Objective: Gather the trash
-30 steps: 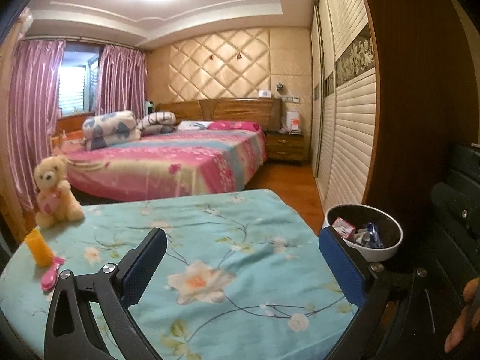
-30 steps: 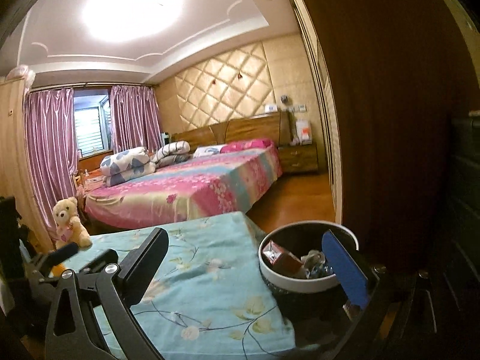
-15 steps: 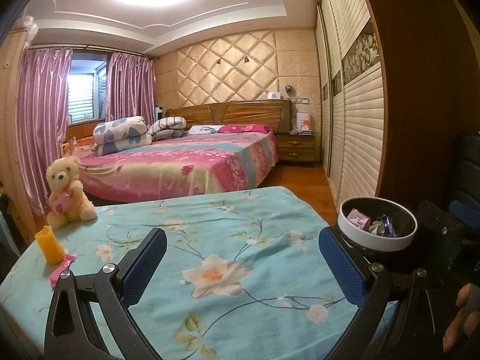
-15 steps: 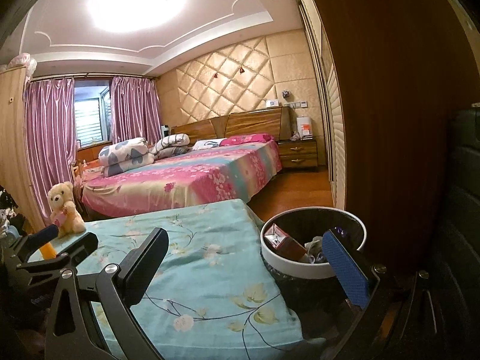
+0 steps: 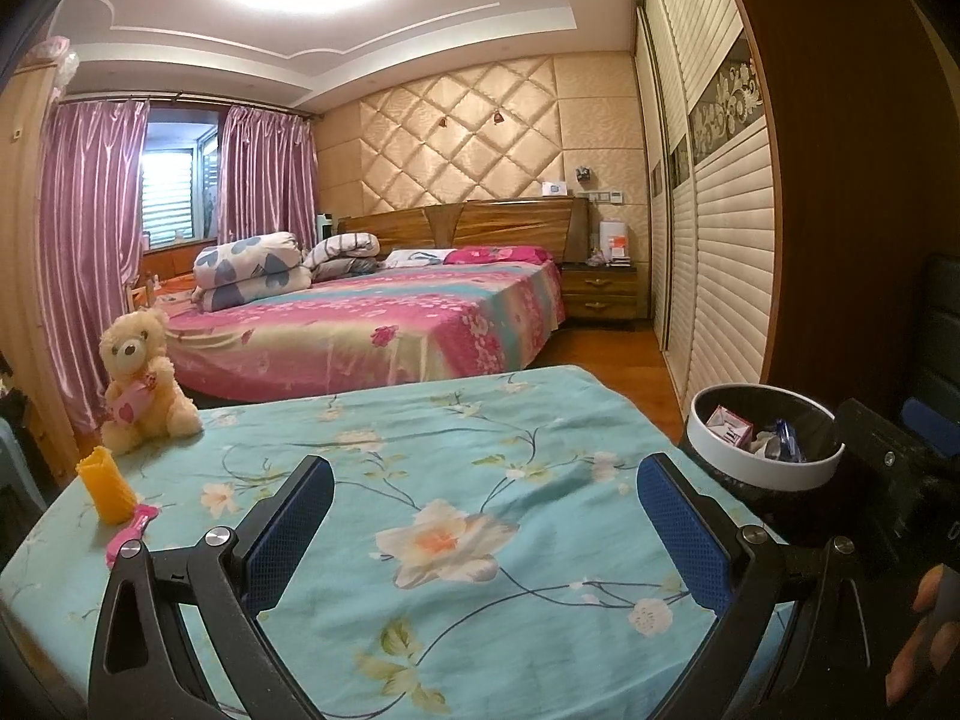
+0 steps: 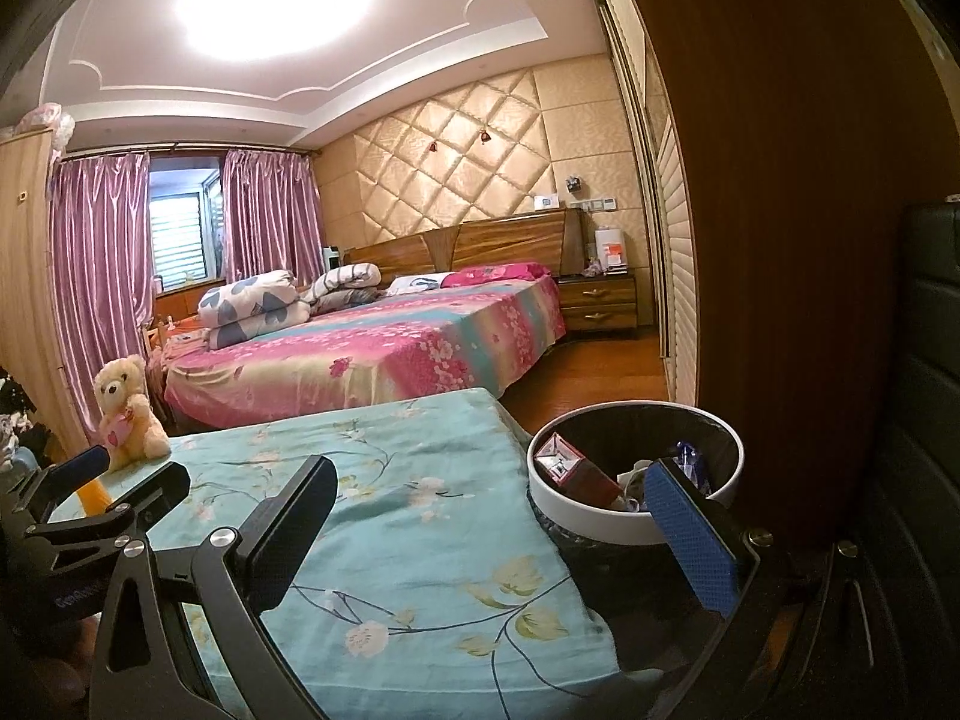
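I am holding my left gripper [image 5: 480, 516] and right gripper [image 6: 504, 516] spread and empty above the floral cloth [image 5: 456, 456]. The trash is lying in the bin [image 6: 636, 531] beside it; I am scanning slowly for leftovers.

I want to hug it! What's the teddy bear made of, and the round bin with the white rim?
The teddy bear looks like soft cream plush: its outline is fuzzy and matte. The bin looks like hard plastic: its white rim is smooth and slightly shiny, and a crinkly dark bag seems to line it.
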Action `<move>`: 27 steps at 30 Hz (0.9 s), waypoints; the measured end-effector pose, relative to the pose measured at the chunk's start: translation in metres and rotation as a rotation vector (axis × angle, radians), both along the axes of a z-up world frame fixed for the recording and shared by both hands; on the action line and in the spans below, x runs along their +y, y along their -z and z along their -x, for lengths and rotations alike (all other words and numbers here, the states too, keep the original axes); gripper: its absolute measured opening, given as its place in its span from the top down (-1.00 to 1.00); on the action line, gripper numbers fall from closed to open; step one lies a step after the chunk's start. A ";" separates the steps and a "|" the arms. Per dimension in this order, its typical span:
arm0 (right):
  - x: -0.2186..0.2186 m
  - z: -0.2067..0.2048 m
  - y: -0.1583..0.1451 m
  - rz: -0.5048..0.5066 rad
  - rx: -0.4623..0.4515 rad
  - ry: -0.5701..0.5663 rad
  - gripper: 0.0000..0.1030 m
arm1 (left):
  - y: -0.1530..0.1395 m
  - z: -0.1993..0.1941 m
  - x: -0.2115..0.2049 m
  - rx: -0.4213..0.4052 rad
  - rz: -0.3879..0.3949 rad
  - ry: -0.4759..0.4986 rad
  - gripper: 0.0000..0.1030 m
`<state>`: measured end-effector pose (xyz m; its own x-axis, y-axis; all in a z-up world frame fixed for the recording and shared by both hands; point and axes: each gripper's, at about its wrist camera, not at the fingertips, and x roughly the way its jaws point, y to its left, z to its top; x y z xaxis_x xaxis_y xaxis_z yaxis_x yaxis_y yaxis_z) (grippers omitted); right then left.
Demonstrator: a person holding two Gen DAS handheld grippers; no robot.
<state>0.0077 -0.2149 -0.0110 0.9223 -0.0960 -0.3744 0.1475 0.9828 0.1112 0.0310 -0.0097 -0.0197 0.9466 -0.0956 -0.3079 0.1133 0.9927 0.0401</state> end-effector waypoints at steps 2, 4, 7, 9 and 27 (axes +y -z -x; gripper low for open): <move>0.001 0.000 0.000 -0.001 -0.002 -0.003 -1.00 | 0.001 0.000 0.000 -0.001 -0.002 0.001 -0.99; 0.002 0.000 0.000 0.001 -0.001 -0.005 -1.00 | 0.001 0.000 0.001 0.002 -0.002 0.002 -0.99; 0.004 -0.001 0.000 0.000 0.000 -0.011 -1.00 | 0.001 0.000 0.004 0.004 0.005 0.003 -0.99; 0.005 -0.001 0.000 0.001 0.000 -0.013 -1.00 | 0.001 0.000 0.005 0.003 0.006 0.003 -0.99; 0.007 -0.002 -0.001 -0.004 -0.001 -0.022 -1.00 | -0.001 0.000 0.006 -0.006 0.006 0.007 -0.99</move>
<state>0.0094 -0.2081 -0.0098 0.9247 -0.0742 -0.3734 0.1255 0.9854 0.1152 0.0315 -0.0041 -0.0187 0.9477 -0.1044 -0.3017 0.1205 0.9921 0.0353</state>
